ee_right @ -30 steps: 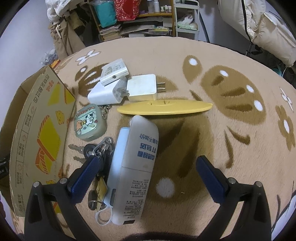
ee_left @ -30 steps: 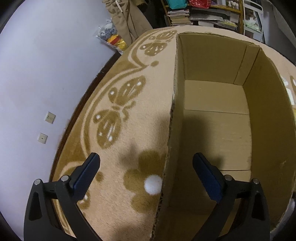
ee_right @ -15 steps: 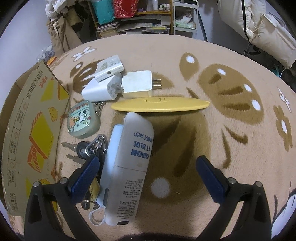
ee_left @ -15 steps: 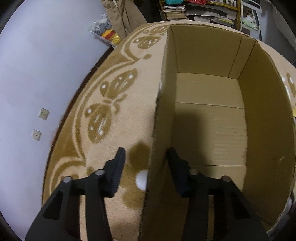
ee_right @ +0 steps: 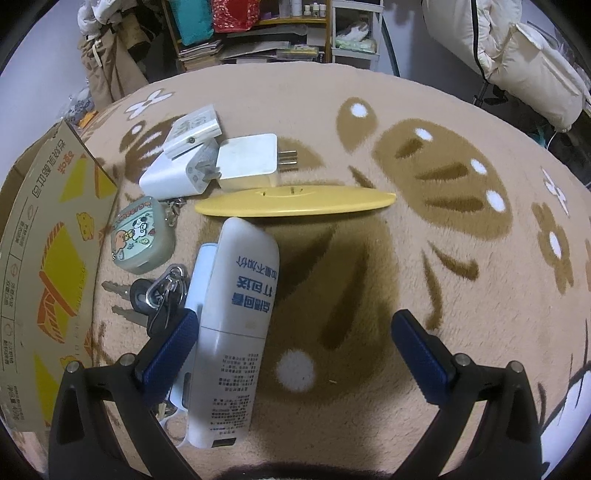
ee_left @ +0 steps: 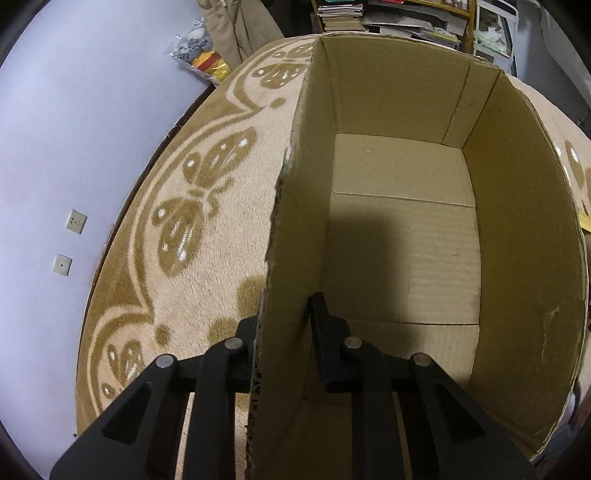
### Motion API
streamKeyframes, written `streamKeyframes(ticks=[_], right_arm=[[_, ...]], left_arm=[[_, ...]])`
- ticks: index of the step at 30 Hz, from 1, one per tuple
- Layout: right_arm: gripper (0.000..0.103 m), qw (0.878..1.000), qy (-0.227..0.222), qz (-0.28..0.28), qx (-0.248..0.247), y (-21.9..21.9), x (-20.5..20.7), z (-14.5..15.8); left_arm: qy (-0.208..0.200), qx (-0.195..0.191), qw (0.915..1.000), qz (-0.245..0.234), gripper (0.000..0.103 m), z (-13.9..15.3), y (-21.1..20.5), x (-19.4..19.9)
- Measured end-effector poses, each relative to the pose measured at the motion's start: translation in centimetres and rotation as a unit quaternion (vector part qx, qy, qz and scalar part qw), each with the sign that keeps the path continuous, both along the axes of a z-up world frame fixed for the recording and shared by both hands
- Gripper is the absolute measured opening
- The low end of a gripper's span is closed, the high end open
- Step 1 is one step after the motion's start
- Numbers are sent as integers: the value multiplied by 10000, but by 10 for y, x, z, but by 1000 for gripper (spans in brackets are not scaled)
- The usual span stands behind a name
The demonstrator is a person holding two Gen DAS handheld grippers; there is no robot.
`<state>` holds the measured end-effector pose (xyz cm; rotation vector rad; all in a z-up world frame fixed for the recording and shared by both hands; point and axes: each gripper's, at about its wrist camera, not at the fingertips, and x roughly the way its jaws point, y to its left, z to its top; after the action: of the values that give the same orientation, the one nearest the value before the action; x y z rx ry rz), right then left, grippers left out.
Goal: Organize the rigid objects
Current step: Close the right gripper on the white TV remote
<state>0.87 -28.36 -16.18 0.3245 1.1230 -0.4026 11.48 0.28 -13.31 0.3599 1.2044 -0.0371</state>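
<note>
My left gripper (ee_left: pixel 284 332) is shut on the left wall of an empty cardboard box (ee_left: pixel 291 258), one finger outside, one inside. In the right wrist view my right gripper (ee_right: pixel 291 343) hangs open over the rug. A white power bank (ee_right: pixel 236 321) lies by its left finger, on top of a pale blue device (ee_right: pixel 199 273). Beside them are keys (ee_right: pixel 155 295), a green cartoon case (ee_right: pixel 142 236), a yellow oval piece (ee_right: pixel 295 201), two white chargers (ee_right: pixel 247 162) and a small white adapter (ee_right: pixel 192 129). The box's printed outside (ee_right: pixel 48 258) stands at the left.
A beige rug (ee_right: pixel 443 258) with brown butterfly and flower patterns covers the floor. A white wall (ee_left: pixel 55 147) with two sockets runs along the left. Shelves with books and clothes (ee_right: pixel 236 33) stand at the back, and a white padded coat (ee_right: pixel 517 66) hangs at the right.
My left gripper closed from wide open onto the box's left wall. The right gripper drifted slightly over the objects and stayed open.
</note>
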Motion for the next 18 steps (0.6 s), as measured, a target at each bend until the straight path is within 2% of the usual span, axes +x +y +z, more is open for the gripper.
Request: streamKeyframes(ticks=[8,15,18], right_arm=[[103,9999,-35,-78,-127,-3,-7,6],[103,9999,-121,-102,16,-6,-9,7],[103,9996,-113,-90,253,-7,-5,2]], left_arm=[[-31,56,10000,-1,19,-1,-1,0],[-26,77,10000,4,20,-1,-2,1],[-23,81,10000,10,20,-1,-2,1]])
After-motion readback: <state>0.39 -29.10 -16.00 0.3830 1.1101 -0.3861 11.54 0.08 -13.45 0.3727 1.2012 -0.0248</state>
